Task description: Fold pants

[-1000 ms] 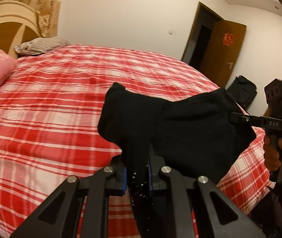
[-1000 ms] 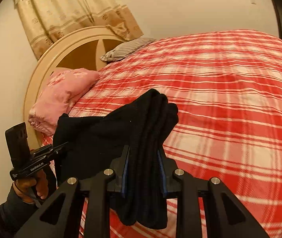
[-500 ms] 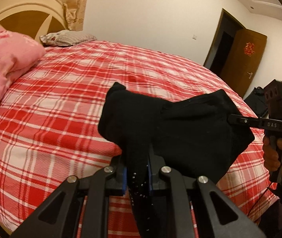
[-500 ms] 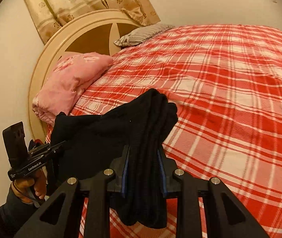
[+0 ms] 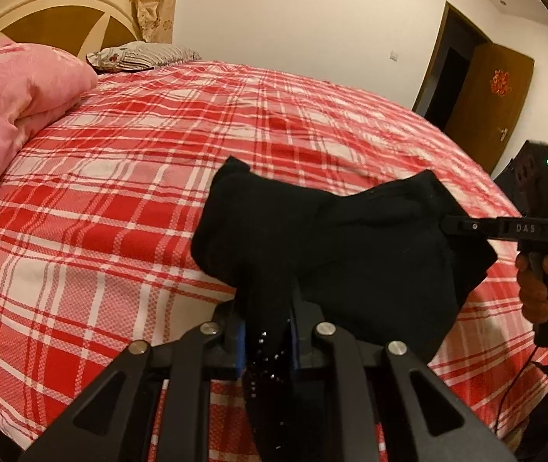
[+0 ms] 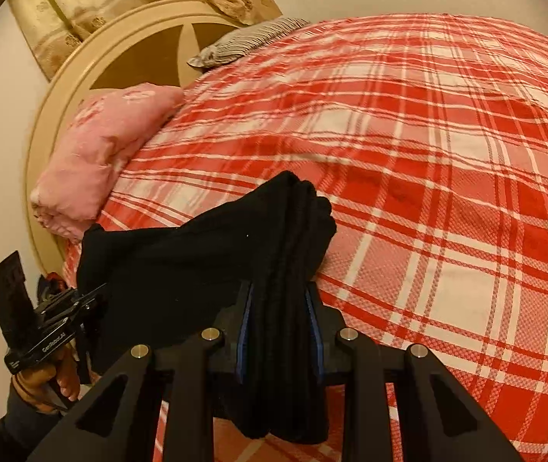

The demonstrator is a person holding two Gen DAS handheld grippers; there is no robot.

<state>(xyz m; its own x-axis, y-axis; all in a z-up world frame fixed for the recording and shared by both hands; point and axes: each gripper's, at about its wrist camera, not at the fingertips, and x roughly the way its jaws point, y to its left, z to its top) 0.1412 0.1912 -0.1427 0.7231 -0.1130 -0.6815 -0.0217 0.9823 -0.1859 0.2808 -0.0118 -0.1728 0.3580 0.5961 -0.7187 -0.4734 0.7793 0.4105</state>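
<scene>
Two tongs share one black pants: left tongs loosening, right tongs clamped.

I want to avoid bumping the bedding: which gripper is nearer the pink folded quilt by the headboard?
Left. The left gripper, jaws opening around the black pants, sits on the side of the pink folded quilt; the right gripper clamps the pants' far end, beyond the left.
</scene>
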